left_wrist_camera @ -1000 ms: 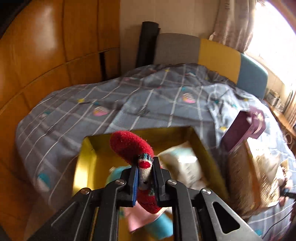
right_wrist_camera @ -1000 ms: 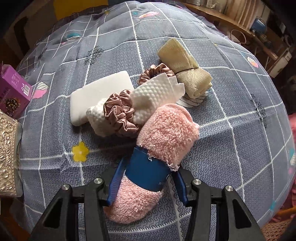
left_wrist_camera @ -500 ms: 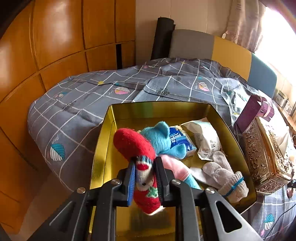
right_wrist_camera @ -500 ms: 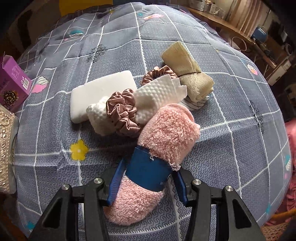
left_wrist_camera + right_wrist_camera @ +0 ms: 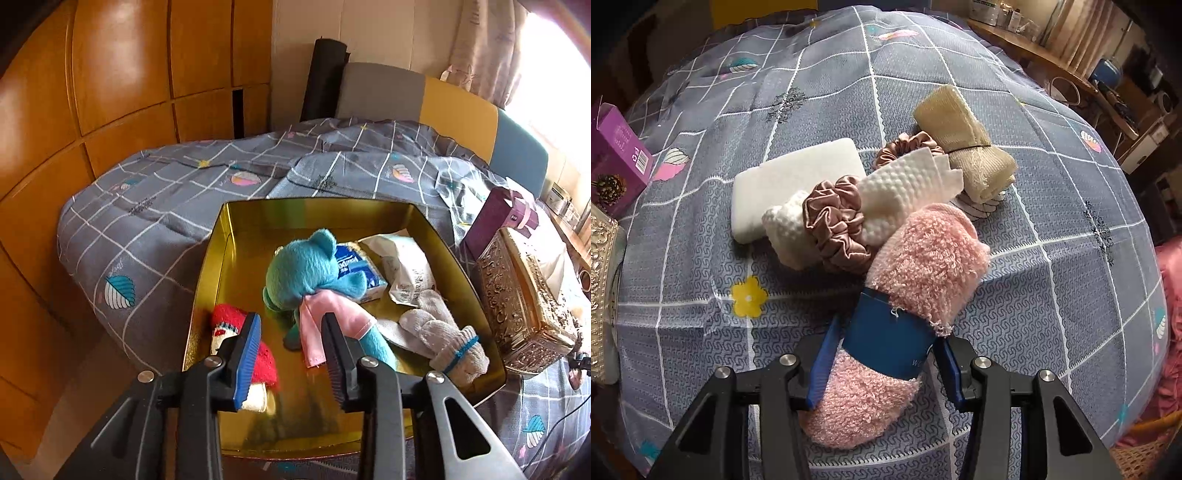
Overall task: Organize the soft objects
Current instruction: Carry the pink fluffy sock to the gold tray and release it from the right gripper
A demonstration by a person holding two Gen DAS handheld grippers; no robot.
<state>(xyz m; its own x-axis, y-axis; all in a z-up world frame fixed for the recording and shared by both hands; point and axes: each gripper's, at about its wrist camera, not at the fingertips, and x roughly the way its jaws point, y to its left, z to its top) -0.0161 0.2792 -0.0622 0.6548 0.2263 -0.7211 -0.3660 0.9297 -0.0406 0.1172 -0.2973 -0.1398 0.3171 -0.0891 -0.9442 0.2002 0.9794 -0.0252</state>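
Inside the gold tin (image 5: 207, 280) on the bed (image 5: 155, 206), the red sock (image 5: 229, 325) is lying against the wall at about eight o'clock, likely dropped there to keep the collected soft things together. The left gripper (image 5: 290, 350) is hovering just above it with its jaws opening and nothing between the pads; the sock is sitting beside and partly under the left pad, at nine o'clock from the gap, apart from any grip. Filling the rest of the tin are the teal plush (image 5: 306, 269) at centre, a tissue pack (image 5: 356, 269) and a white wrapper (image 5: 402, 258) toward one o'clock, and grey gloves (image 5: 439, 336) at four o'clock. On the open quilt, the right gripper (image 5: 882, 354) is pointing steeply down over the pink fuzzy socks (image 5: 923, 266), its jaws closing around the blue paper band (image 5: 886, 343); the pads appear to be flanking the bundle, though I cannot tell whether they are pressing yet. The band is probably the firmest place to pinch. Beyond it, from eleven to one o'clock, a white sponge (image 5: 798, 173), a scrunchie (image 5: 834, 218), a dimpled cloth (image 5: 908, 188) and a beige roll (image 5: 964, 144) are waiting in a touching heap.
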